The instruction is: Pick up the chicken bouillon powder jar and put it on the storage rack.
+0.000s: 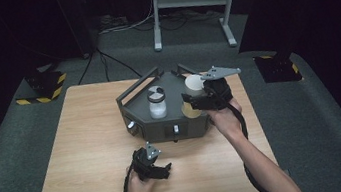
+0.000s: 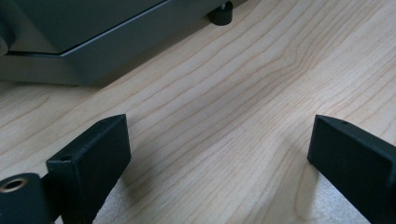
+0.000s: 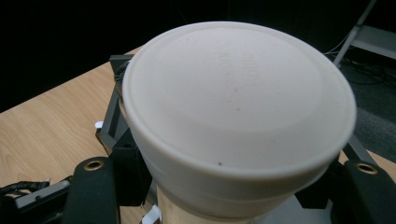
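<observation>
Here, the right gripper (image 1: pixel 198 101) has its jaws closed around a white-lidded jar (image 3: pixel 238 121), gripping it just below the wide lid. In the right gripper view the black jaws press the jar's sides at about 8 and 4 o'clock, and the pale lid faces the camera. In the high view this jar is at the right side of a dark grey angular device (image 1: pixel 174 118) standing on the wooden tabletop (image 1: pixel 85 153). Whether the jar rests on the device or is lifted clear cannot be told. A second jar (image 1: pixel 157 103), clear with a grey and white lid, stands upright on the device at about 9 o'clock from the held one.

The left gripper (image 2: pixel 219 154) has its jaws spread wide with nothing between them, just bare wood. It sits low over the tabletop at about 7 o'clock from the device, close to its front edge. One of the device's black feet (image 2: pixel 220 14) shows beyond the jaws.
</observation>
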A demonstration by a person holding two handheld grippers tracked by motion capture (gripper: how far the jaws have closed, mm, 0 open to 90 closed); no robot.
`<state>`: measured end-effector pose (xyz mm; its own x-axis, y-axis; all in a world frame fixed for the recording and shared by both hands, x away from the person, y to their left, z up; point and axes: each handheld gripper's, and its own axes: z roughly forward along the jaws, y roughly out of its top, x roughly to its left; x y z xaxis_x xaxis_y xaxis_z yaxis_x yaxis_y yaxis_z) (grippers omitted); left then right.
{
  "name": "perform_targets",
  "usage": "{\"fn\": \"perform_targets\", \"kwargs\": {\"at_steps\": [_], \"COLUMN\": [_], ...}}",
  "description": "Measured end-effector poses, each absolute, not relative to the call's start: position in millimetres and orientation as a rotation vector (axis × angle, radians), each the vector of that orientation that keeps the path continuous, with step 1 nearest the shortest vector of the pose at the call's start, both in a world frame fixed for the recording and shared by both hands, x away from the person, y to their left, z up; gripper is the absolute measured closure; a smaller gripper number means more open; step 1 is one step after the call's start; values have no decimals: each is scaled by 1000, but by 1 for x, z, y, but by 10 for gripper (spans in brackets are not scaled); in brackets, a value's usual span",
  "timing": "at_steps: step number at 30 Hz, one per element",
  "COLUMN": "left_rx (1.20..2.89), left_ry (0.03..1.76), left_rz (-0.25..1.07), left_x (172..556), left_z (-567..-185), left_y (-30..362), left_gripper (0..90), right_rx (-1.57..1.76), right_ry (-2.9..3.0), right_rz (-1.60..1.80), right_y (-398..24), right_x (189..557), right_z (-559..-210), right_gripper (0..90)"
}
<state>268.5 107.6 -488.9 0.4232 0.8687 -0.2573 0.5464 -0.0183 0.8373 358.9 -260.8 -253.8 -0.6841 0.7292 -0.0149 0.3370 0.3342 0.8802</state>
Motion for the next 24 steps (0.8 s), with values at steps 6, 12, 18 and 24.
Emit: {"fn": "perform_targets", "kwargs": {"at_steps": [6, 12, 18, 24], "left_rx": [1697, 1690, 1692, 1692], "left_ry": [1243, 1245, 1245, 1245], "left_rz": [410, 410, 411, 411], "left_x": [269, 268, 268, 268], "left_z": [-488, -489, -489, -489], "left_y": [108, 107, 107, 107], "left_gripper": [58, 58, 58, 58], "right_rx": [978, 1005, 1020, 1034], "right_ry": [2179, 2169, 2170, 2176], "right_rz": [1283, 1263, 1238, 1213], "right_y": [-254, -247, -238, -231], "right_x": [369, 376, 383, 390], "right_z": [-257, -259, -263, -269], "right_gripper": [350, 350, 350, 350]}}
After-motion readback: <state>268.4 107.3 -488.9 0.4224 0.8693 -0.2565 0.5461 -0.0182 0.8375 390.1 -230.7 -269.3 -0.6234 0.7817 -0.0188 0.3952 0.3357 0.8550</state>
